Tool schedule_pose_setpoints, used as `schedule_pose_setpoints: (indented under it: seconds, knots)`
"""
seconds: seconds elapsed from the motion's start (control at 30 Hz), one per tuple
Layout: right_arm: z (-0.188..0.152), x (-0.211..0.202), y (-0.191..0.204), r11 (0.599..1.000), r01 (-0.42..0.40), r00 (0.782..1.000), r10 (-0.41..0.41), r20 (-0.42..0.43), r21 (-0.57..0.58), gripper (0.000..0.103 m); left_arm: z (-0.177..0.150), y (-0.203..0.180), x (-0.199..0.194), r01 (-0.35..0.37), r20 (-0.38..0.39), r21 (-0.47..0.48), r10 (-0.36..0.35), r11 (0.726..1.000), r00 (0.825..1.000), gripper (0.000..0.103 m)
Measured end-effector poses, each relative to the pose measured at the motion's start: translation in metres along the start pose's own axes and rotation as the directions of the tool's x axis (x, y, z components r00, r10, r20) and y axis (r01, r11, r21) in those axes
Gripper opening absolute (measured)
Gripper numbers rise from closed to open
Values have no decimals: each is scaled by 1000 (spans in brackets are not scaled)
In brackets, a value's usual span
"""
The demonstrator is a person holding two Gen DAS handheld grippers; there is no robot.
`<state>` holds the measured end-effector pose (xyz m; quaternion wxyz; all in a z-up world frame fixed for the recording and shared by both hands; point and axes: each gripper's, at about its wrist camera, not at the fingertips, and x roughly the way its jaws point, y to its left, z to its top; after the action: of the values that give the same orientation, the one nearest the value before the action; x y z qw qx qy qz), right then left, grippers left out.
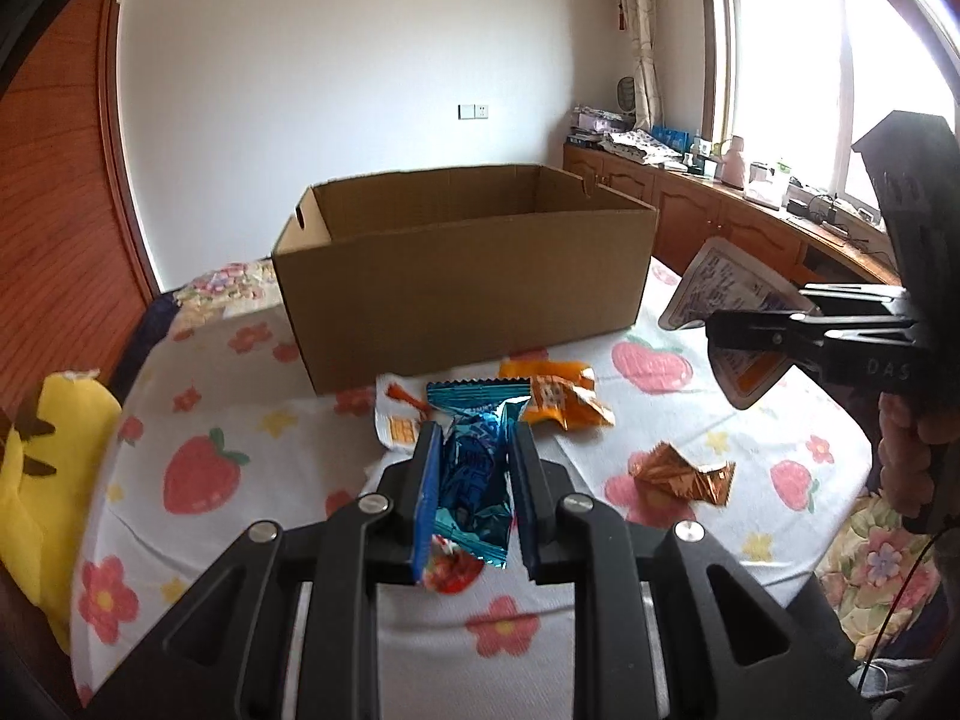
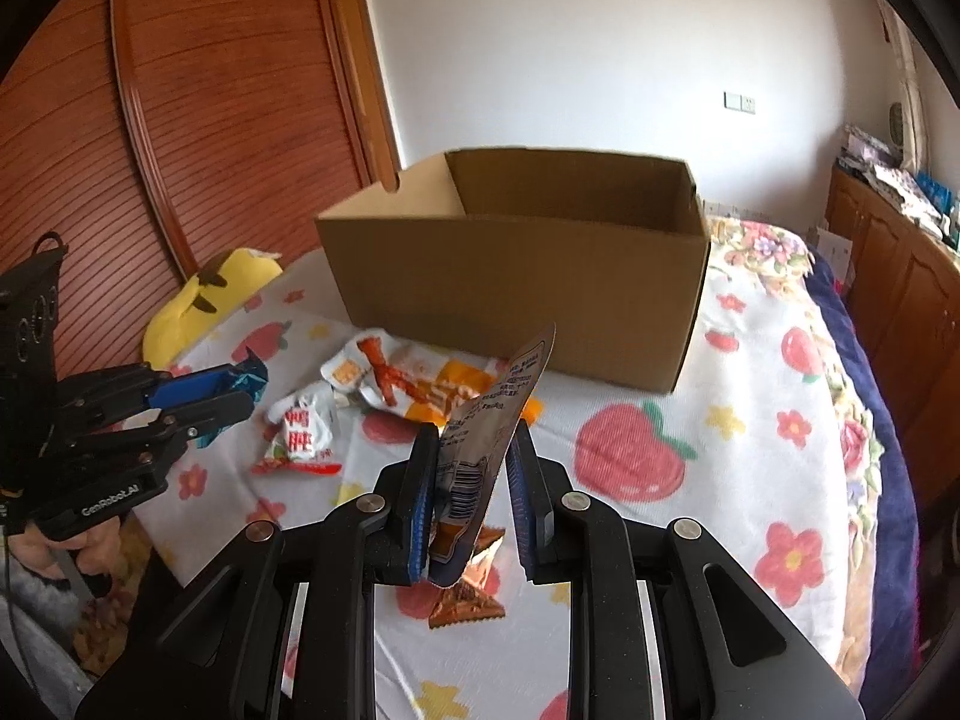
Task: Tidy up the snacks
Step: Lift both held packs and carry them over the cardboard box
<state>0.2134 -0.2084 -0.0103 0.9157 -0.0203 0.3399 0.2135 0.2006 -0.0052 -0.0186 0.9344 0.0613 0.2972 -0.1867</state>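
Note:
An open cardboard box [image 1: 462,276] stands on the strawberry-print bed; it also shows in the right wrist view [image 2: 516,294]. My left gripper [image 1: 474,438] is shut on a shiny blue snack packet [image 1: 474,456], held above the bed in front of the box; it shows in the right wrist view [image 2: 240,387] too. My right gripper [image 2: 471,444] is shut on a grey-and-orange printed pouch [image 2: 498,414], held up right of the box [image 1: 720,294]. Loose on the bed lie an orange packet [image 1: 558,399], a white-orange packet [image 2: 384,372], a red-white packet [image 2: 300,429] and a brown foil packet [image 1: 681,471].
A yellow plush toy [image 1: 48,468] lies at the bed's left edge. A wooden wardrobe [image 2: 180,120] stands behind it. A low wooden cabinet [image 1: 720,204] with clutter runs under the window on the right.

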Motion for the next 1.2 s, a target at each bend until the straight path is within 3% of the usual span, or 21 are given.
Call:
schedule_pose_setpoints:
  seconds: [0.47,0.87,1.2]
  knots:
    - [57,-2,0,995,-14,996,22,82,-97,20,49,23,15,-6,65,-19,8,1000,998,21]
    - [102,33,-18,994,-20,990,35,139,-111,20,95,44,46,2,117,-39,2,999,993,21]
    - [119,72,-36,995,-20,988,34,154,-95,20,125,57,76,-4,150,-39,10,999,989,21]
